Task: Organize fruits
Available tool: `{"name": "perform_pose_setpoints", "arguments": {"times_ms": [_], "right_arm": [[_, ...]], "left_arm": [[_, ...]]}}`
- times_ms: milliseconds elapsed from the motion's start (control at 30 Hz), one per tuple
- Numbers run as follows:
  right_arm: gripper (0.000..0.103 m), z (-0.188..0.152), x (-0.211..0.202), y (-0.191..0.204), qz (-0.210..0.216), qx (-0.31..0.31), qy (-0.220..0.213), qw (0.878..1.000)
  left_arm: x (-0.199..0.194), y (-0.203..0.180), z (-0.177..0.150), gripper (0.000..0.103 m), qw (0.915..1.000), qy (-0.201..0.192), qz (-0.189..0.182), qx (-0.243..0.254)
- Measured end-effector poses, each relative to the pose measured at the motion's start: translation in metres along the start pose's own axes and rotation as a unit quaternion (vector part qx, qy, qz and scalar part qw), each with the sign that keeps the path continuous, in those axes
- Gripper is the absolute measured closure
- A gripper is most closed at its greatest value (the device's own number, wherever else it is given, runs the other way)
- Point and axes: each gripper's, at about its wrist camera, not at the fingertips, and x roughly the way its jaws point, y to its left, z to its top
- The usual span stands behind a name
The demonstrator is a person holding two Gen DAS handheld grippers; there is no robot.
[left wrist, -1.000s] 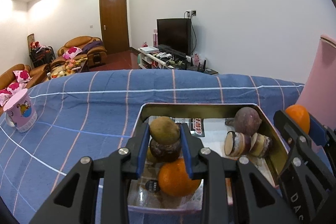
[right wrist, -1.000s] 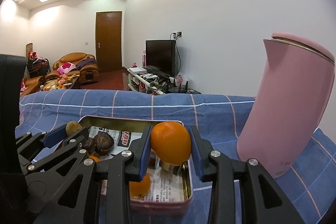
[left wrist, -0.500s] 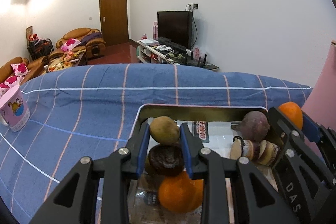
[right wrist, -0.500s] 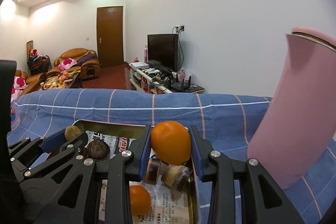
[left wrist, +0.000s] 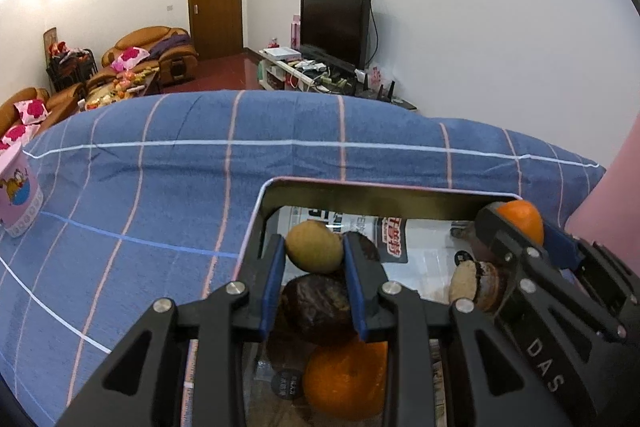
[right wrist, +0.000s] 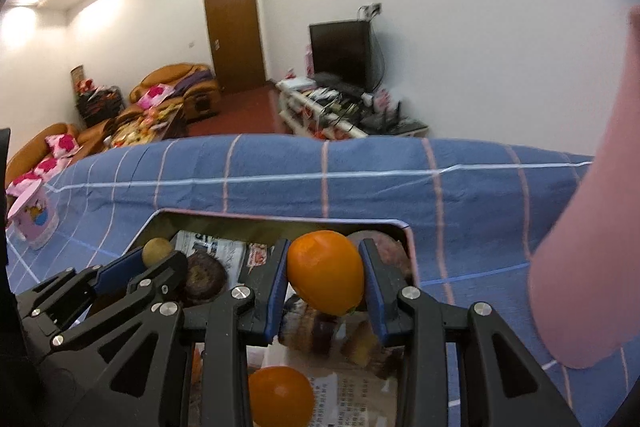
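A metal tray (left wrist: pixel 372 193) lined with newspaper sits on the blue checked cloth. My left gripper (left wrist: pixel 314 253) is shut on a yellow-green round fruit (left wrist: pixel 314 247) over the tray's left side. Below it lie a dark wrinkled fruit (left wrist: pixel 318 307) and an orange (left wrist: pixel 344 383). My right gripper (right wrist: pixel 325 277) is shut on a second orange (right wrist: pixel 325 277) over the tray's right side (right wrist: pixel 408 239). Cut purple fruit halves (left wrist: pixel 476 283) lie under it. The right gripper also shows in the left wrist view (left wrist: pixel 520 223).
A tall pink kettle (right wrist: pixel 592 247) stands close to the tray's right. A pink printed cup (left wrist: pixel 18 195) stands at the cloth's far left. The blue cloth (left wrist: pixel 160 187) stretches left of and behind the tray.
Both grippers have come down and forward over the tray, each still holding its fruit. The tray and its contents look closer and larger. The kettle has slid toward the right edge.
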Motion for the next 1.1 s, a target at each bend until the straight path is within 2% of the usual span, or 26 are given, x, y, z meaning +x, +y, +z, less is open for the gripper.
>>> {"name": "perform_pose_setpoints", "arguments": {"times_ms": [267,533,633,700,733,800,833,867,900,933,1000,1100], "right_arm": [[0.065,0.0,0.001,0.005,0.034,-0.014,-0.001,0.999],[0.065,-0.001,0.006,0.005,0.066,-0.005,0.013,0.998],[0.065,-0.002,0.003,-0.001,0.078,0.012,0.009,0.997],[0.065,-0.003,-0.003,-0.005,0.078,0.022,-0.002,0.997],[0.065,-0.004,-0.007,-0.008,0.072,0.027,-0.01,0.997],[0.065,-0.006,-0.015,-0.012,0.061,0.04,-0.024,0.997],[0.06,-0.006,-0.018,-0.014,0.058,0.045,-0.03,0.997],[0.052,-0.007,-0.022,-0.017,0.056,0.052,-0.039,0.996],[0.031,-0.007,-0.027,-0.018,0.051,0.059,-0.051,0.996],[0.021,-0.008,-0.033,-0.019,0.042,0.064,-0.07,0.995],[0.019,-0.009,-0.044,-0.017,0.036,0.061,-0.101,0.992],[0.018,-0.01,-0.047,-0.012,0.022,0.051,-0.102,0.993]], "left_arm": [[-0.003,0.005,0.001,0.072,1.0,-0.005,-0.004,-0.004],[-0.005,0.004,-0.003,0.073,1.0,-0.006,-0.006,-0.002],[-0.011,0.002,-0.004,0.069,0.9998,-0.018,-0.002,0.004],[-0.016,0.0,-0.007,0.062,0.9995,-0.029,0.006,0.009],[-0.018,-0.001,-0.008,0.054,0.9993,-0.033,0.013,0.009],[-0.022,-0.003,-0.01,0.047,0.9992,-0.038,0.006,0.013],[-0.023,-0.003,-0.01,0.037,0.9991,-0.039,0.001,0.015],[-0.026,-0.006,-0.012,0.023,0.9989,-0.042,-0.01,0.021],[-0.029,-0.01,-0.013,0.015,0.9985,-0.048,-0.007,0.027],[-0.034,-0.014,-0.014,0.002,0.9975,-0.061,0.005,0.035],[-0.047,-0.02,-0.018,0.0,0.9936,-0.098,0.024,0.052],[-0.052,-0.03,-0.021,0.0,0.9906,-0.107,0.024,0.081]]}}
